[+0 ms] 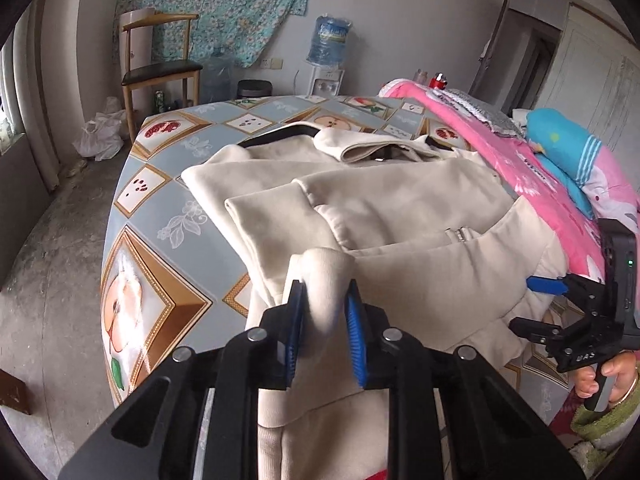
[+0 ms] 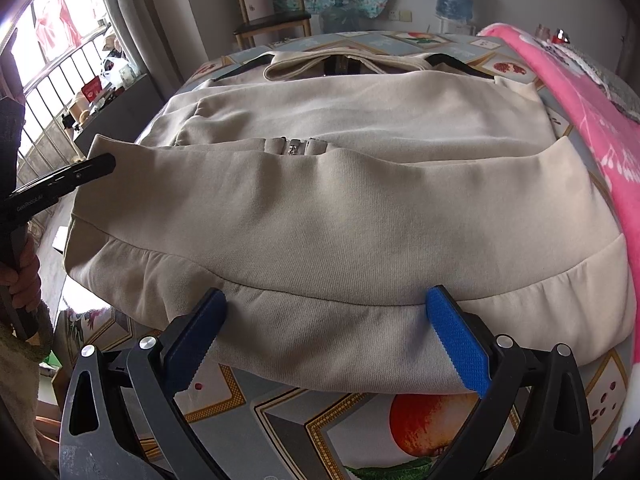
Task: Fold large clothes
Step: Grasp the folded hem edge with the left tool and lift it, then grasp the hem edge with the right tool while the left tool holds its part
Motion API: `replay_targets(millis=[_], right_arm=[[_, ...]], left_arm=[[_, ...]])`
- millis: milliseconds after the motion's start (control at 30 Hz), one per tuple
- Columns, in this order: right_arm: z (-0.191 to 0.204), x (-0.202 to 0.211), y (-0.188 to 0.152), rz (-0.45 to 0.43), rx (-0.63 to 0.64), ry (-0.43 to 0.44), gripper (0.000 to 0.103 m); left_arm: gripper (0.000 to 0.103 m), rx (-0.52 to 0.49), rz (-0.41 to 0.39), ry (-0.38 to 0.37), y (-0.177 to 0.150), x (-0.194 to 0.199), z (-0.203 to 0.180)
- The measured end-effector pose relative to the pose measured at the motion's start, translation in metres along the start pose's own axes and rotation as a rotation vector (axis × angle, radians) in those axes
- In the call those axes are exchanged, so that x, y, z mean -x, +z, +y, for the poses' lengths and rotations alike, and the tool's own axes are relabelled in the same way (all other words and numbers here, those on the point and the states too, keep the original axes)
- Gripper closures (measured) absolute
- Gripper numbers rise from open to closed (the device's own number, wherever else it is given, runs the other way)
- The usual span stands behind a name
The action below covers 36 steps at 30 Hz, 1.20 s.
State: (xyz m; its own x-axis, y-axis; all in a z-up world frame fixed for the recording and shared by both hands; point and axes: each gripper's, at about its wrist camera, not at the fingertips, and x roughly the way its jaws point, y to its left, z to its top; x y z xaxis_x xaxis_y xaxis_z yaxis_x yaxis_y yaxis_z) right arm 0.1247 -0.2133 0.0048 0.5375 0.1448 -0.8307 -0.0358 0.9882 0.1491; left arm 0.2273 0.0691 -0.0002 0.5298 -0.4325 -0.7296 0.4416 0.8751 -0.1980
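**Q:** Where does the jacket lie, and why is it laid that way?

**A:** It lies flat on the worktop, centre of both views, collar towards the top of the frame and hem nearest the cameras, probably so that both hem corners stay within reach.

**Q:** What is the left gripper doing?

**A:** In the lower centre of the left view its blue pads pinch a bunched fold of the cream hem, apparently ready to lift that corner.

**Q:** And the right gripper?

**A:** Its jaws stand wide at the bottom of the right view, pad tips at the hem band with nothing clamped, probably placed to take the matching corner.
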Motion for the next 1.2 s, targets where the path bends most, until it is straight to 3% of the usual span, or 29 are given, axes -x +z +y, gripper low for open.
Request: replay_targets(millis=[200, 300, 400, 600, 733, 800, 933, 1000, 1100, 1200], right_arm=[[-0.001, 0.002, -0.001, -0.005, 0.004, 0.011, 0.006], [-0.01, 0.012, -0.001, -0.008, -0.011, 0.066, 0.009], [-0.037, 0.036, 0.004, -0.057, -0.034, 0.08, 0.011], [-0.124, 0.068, 0.043, -0.126, -0.096, -0.027, 0.016], [-0.174, 0.041, 0.065, -0.06, -0.152, -0.048, 0.028], [-0.192, 0.02, 0.069, -0.005, -0.185, -0.003, 0.034], [-0.207, -0.007, 0.066, 0.082, -0.247, 0.092, 0.062], [-0.199, 0.003, 0.063, 0.055, -0.225, 0.09, 0.069], [-0.181, 0.027, 0.059, -0.005, -0.139, 0.047, 0.072], [-0.168, 0.04, 0.057, -0.037, -0.069, 0.097, 0.074]], left_arm=[[0.082, 0.017, 0.067, 0.115, 0.005, -0.014, 0.004], [0.084, -0.001, 0.049, 0.167, 0.001, -0.013, -0.003], [0.091, -0.062, 0.032, 0.231, -0.003, -0.009, -0.016], [0.096, -0.165, 0.0, 0.329, -0.006, -0.004, -0.041], [0.096, -0.173, -0.01, 0.337, -0.007, -0.004, -0.046], [0.096, -0.171, -0.012, 0.337, -0.007, -0.004, -0.048], [0.096, -0.178, -0.012, 0.343, -0.007, -0.005, -0.049], [0.096, -0.178, -0.011, 0.344, -0.008, -0.005, -0.048], [0.097, -0.175, -0.007, 0.345, -0.008, -0.006, -0.046], [0.097, -0.175, -0.003, 0.346, -0.008, -0.008, -0.046]])
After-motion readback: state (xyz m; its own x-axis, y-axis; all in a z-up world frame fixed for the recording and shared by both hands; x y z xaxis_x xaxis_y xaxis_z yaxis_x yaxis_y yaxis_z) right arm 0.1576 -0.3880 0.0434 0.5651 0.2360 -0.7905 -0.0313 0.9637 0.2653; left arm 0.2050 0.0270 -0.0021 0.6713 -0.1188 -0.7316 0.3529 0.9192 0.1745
